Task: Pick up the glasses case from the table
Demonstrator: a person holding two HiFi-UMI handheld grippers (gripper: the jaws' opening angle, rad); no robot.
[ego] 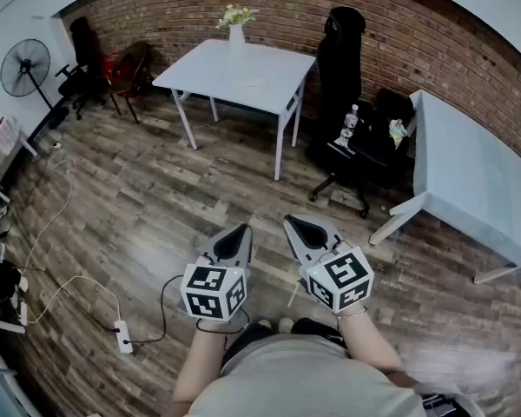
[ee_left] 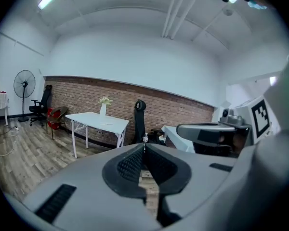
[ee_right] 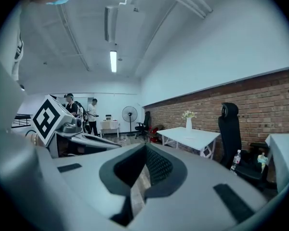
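A wood-plank floor (ego: pixel 139 207) fills the room below a brick wall (ego: pixel 278 11). A white table (ego: pixel 269 85) stands far ahead by that wall, and a second pale table (ego: pixel 469 181) stands to the right. A tall black chair (ego: pixel 340 68) stands between the two tables, and a standing fan (ego: pixel 24 66) is at the far left.

The person stands on open floor, well apart from both tables. Both forearms reach forward at waist height. The left forearm (ego: pixel 200 354) and right forearm (ego: pixel 365 337) run nearly parallel. Each gripper tips slightly downward.

The left gripper (ego: pixel 241 229) and right gripper (ego: pixel 291 222) sit side by side, their noses angled toward each other. The marker cubes face the head camera.

In the left gripper view the left gripper (ee_left: pixel 144 149) has its jaws pressed together with nothing between them. The right gripper (ee_right: pixel 145 150) is likewise closed and empty.

A vase of flowers (ego: pixel 236 33) stands at the far edge of the white table. A small flat thing (ee_left: pixel 107 123) lies on the tabletop just in front of it. It is too small to tell whether it is the glasses case. It lies far ahead of both grippers.
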